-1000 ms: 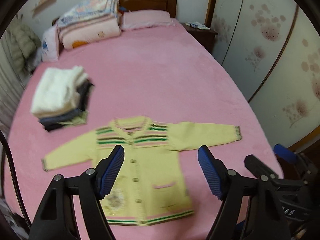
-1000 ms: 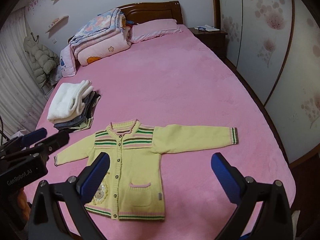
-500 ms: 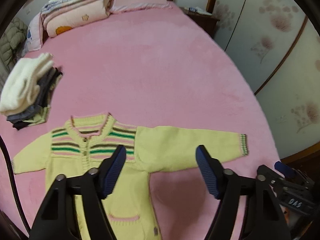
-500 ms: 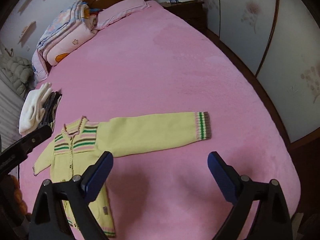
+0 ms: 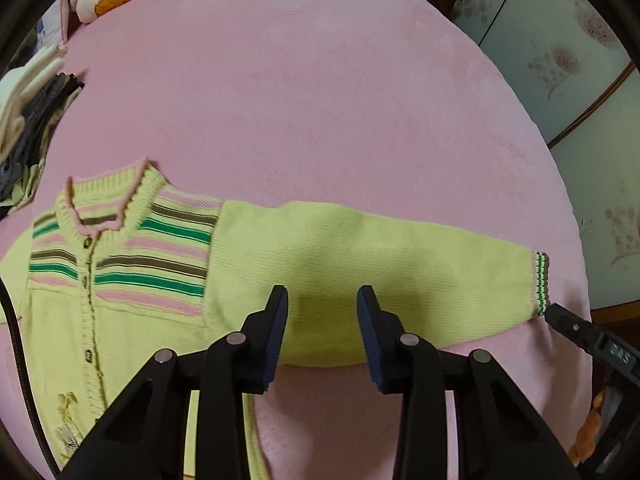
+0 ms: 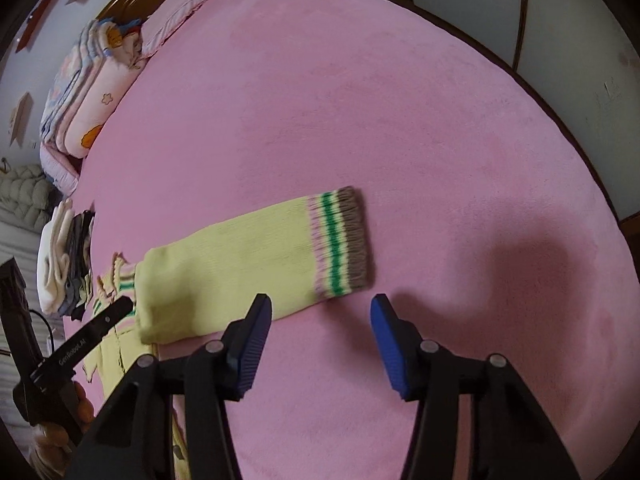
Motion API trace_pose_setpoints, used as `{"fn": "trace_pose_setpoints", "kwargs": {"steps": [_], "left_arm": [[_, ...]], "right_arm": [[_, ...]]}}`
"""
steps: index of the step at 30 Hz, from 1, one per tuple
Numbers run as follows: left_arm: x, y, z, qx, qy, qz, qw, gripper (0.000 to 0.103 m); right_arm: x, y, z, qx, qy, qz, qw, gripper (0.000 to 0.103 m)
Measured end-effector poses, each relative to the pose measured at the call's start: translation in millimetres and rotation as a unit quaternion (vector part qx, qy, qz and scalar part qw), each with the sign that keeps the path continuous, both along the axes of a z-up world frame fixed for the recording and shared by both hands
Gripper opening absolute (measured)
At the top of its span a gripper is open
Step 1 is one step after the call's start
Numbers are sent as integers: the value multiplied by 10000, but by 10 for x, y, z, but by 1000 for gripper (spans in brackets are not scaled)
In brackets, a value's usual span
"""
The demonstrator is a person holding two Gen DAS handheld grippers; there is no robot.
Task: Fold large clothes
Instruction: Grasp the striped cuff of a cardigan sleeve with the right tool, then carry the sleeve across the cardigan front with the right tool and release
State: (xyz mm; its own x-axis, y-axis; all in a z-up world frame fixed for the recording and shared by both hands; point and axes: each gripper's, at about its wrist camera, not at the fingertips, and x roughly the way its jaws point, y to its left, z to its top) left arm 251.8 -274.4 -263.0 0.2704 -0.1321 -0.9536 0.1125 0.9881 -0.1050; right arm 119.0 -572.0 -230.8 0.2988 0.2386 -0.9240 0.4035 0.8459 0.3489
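The yellow cardigan (image 5: 168, 280) lies flat on the pink bed (image 5: 320, 100), its sleeve (image 5: 360, 264) running crosswise. My right gripper (image 6: 318, 312), jaws apart, seems nearest the striped cuff (image 6: 340, 240); my left gripper (image 5: 322, 304), also apart, hovers mid-sleeve.

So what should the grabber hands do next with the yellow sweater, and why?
Probably lower both and pinch the sleeve. The yellow sweater lies flat on the pink bed, sleeve stretched out. The left gripper hangs open over mid-sleeve; the right gripper is open just beside the striped cuff. Neither holds cloth, so grasping comes before folding the sleeve in.
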Motion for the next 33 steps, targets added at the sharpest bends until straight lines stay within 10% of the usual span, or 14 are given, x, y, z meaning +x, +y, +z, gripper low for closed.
{"fn": "trace_pose_setpoints", "kwargs": {"steps": [9, 15, 23, 33], "left_arm": [[3, -171, -46, -101, 75, -177, 9998, 27], [-68, -4, 147, -102, -8, -29, 9999, 26], [-244, 926, 584, -104, -279, 706, 9971, 27], [-475, 2536, 587, -7, -290, 1701, 9850, 28]], "right_arm": [[141, -22, -272, 364, 115, -91, 9992, 14], [149, 219, 160, 303, -569, 173, 9978, 11], [322, 1174, 945, 441, -1367, 1438, 9791, 11], [641, 3057, 1194, 579, -1699, 2883, 9406, 14]]}}
